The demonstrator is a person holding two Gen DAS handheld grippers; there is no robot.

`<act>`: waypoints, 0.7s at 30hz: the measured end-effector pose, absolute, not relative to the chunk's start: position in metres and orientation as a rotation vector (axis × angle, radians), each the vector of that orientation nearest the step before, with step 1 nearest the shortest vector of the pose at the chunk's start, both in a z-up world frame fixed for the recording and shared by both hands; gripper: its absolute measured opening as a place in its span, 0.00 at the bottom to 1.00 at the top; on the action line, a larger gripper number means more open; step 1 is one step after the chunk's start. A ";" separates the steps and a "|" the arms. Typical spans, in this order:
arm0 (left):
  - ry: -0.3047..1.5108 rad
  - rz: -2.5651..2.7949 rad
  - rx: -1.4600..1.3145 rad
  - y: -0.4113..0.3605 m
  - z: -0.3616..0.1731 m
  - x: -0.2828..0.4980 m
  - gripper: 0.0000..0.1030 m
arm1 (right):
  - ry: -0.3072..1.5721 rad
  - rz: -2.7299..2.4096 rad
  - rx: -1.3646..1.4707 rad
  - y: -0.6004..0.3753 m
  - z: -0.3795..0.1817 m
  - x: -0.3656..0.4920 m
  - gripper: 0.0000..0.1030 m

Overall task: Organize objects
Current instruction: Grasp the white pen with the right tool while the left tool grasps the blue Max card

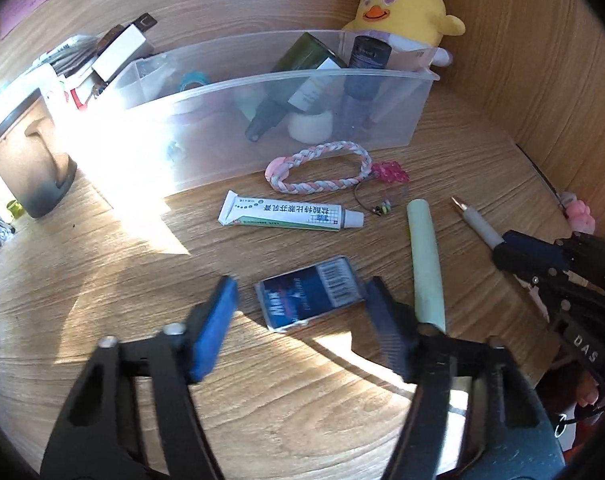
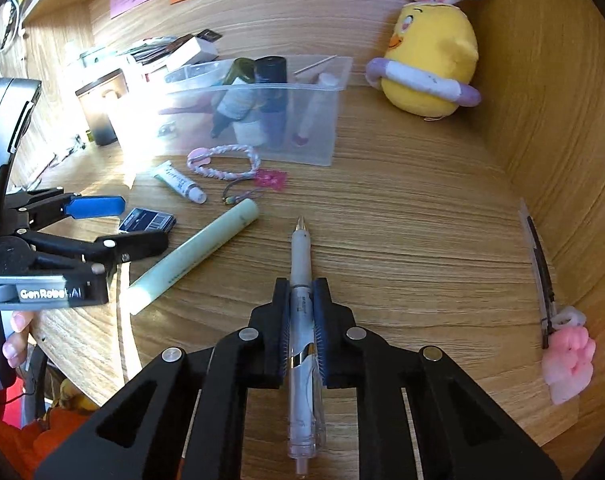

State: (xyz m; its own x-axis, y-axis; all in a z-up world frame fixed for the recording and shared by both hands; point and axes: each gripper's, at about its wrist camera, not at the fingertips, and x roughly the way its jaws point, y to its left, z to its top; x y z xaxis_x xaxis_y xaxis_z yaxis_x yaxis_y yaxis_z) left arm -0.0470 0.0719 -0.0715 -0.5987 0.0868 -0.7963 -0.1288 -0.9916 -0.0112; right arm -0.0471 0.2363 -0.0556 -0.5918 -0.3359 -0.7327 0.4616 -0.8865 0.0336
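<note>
Closest to the right lens, my right gripper had its two black jaws clenched on the pen, a slim white-and-clear plastic barrel with a gold tip pointing away toward the far side of the desk. Over on the left, my left gripper sat with its blue-padded jaws apart, one on each side of the small dark blue packet, which lay flat on the wood; I could see a gap at the left pad, while at the right one I could not tell whether it touched. I judged the step in hand to be picking up two loose items at once, so the next move called for lifting the pen clear and carrying it to the clear plastic bin at the far side, already crowded with bottles. Between us lay a smooth pale green tube, a crimped white ointment tube and a soft braided loop, near the bin. The woodgrain desk looked slick, and a round pen might roll if dropped.
</note>
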 end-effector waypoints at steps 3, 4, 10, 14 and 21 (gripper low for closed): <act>0.033 2.695 -1.338 0.068 -0.071 -0.047 0.51 | 0.200 -2.456 1.074 0.238 -0.053 -0.049 0.10; 0.020 2.694 -1.336 0.066 -0.071 -0.047 0.50 | 0.197 -2.458 1.068 0.237 -0.052 -0.050 0.10; -0.028 2.722 -1.283 0.060 -0.063 -0.039 0.50 | 0.183 -2.486 1.018 0.237 -0.037 -0.052 0.10; -0.047 2.752 -1.212 0.056 -0.049 -0.038 0.50 | 0.169 -2.503 0.981 0.236 -0.026 -0.056 0.10; -0.122 2.796 -1.117 0.042 -0.027 -0.042 0.50 | 0.137 -2.534 0.923 0.231 -0.009 -0.074 0.10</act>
State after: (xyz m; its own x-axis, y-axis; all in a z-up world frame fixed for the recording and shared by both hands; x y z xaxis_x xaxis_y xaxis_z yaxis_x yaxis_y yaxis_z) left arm -0.0419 0.0423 -0.0272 -0.7180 0.1480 -0.6801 -0.0883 -0.9886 -0.1219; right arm -0.0738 0.2307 -0.0093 -0.6820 -0.3675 -0.6323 0.4335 -0.8994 0.0552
